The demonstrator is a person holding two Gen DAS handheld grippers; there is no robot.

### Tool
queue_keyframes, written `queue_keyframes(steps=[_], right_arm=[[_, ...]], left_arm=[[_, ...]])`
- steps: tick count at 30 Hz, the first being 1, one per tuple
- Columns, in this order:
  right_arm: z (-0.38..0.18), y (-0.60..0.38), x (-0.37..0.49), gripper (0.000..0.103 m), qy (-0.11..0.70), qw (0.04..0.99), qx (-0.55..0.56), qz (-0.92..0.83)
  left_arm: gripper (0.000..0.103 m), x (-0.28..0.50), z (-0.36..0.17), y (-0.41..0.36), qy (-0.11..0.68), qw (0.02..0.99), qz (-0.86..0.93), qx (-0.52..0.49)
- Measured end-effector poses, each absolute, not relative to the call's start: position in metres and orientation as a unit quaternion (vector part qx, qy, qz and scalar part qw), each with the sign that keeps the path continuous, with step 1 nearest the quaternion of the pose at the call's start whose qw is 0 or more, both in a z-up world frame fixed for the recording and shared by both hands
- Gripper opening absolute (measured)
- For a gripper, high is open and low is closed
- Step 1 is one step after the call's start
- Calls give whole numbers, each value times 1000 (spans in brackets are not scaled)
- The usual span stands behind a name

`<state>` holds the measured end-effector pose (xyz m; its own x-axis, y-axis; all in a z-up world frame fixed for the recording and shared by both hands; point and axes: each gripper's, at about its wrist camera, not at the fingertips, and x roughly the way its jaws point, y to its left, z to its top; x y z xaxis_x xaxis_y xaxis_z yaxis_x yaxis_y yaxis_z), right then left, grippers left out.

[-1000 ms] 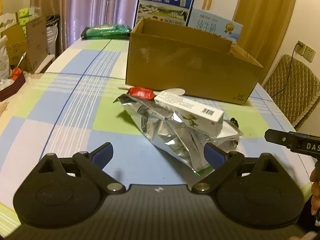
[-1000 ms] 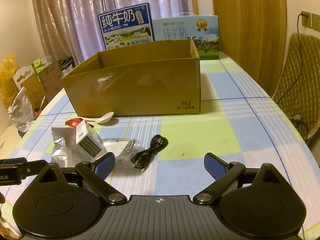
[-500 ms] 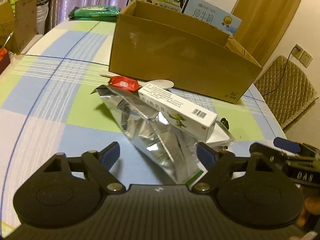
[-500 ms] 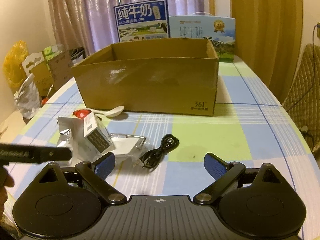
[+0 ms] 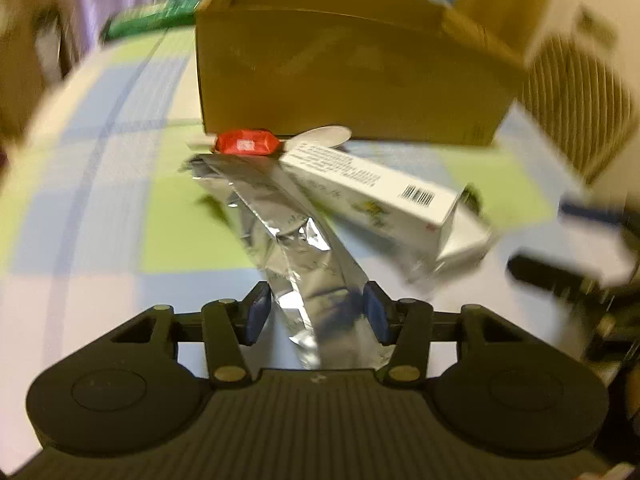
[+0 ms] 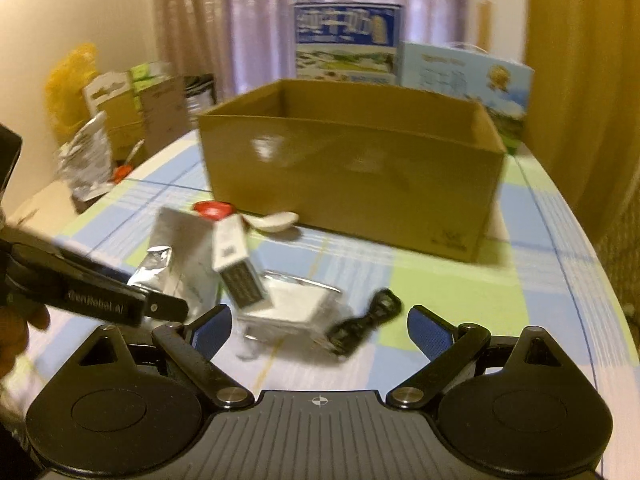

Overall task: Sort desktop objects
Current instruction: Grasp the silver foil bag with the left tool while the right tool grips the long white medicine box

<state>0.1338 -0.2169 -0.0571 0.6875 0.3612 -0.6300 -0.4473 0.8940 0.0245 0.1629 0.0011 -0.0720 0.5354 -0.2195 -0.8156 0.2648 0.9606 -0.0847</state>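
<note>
The cardboard box (image 5: 352, 76) fills the upper frame on the counter (image 5: 120, 184). Below it the foil pouch (image 5: 296, 240) runs lengthwise toward the left tool (image 5: 316, 314), its near end between pads narrowed around it, contact uncertain through blur. The white carton (image 5: 372, 192) leans across it. The right tool (image 6: 320, 330) hangs spread, empty.

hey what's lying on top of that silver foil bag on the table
A white carton with a barcode lies across the silver foil bag. The bag's near end sits between the left claw. What's beneath the bag is hidden.
</note>
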Motion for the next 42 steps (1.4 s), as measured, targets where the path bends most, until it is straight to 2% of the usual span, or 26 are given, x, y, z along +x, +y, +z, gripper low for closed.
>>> queue_keyframes(steps=[3, 6, 11, 14, 24, 28, 35, 42], right_arm=[[-55, -207, 137, 93, 320, 911, -79, 249], [-57, -192, 143, 91, 317, 904, -96, 270], [-70, -164, 155, 72, 333, 885, -124, 299], [-79, -149, 158, 67, 344, 875, -127, 315], [-102, -125, 176, 62, 374, 859, -100, 334], [-109, -132, 189, 52, 409, 854, -59, 315], [-109, -163, 202, 51, 427, 873, -48, 233], [-105, -142, 199, 52, 398, 872, -82, 275]], left_arm=[[45, 161, -65, 14, 468, 872, -122, 71], [43, 162, -62, 34, 472, 872, -118, 59], [48, 167, -61, 46, 473, 872, -124, 25], [51, 171, -64, 46, 475, 870, -127, 22], [61, 180, -67, 49, 475, 872, -122, 3], [62, 182, -69, 47, 474, 872, -121, 7], [66, 183, -67, 43, 471, 873, -128, 5], [66, 193, -67, 38, 471, 872, -133, 10]])
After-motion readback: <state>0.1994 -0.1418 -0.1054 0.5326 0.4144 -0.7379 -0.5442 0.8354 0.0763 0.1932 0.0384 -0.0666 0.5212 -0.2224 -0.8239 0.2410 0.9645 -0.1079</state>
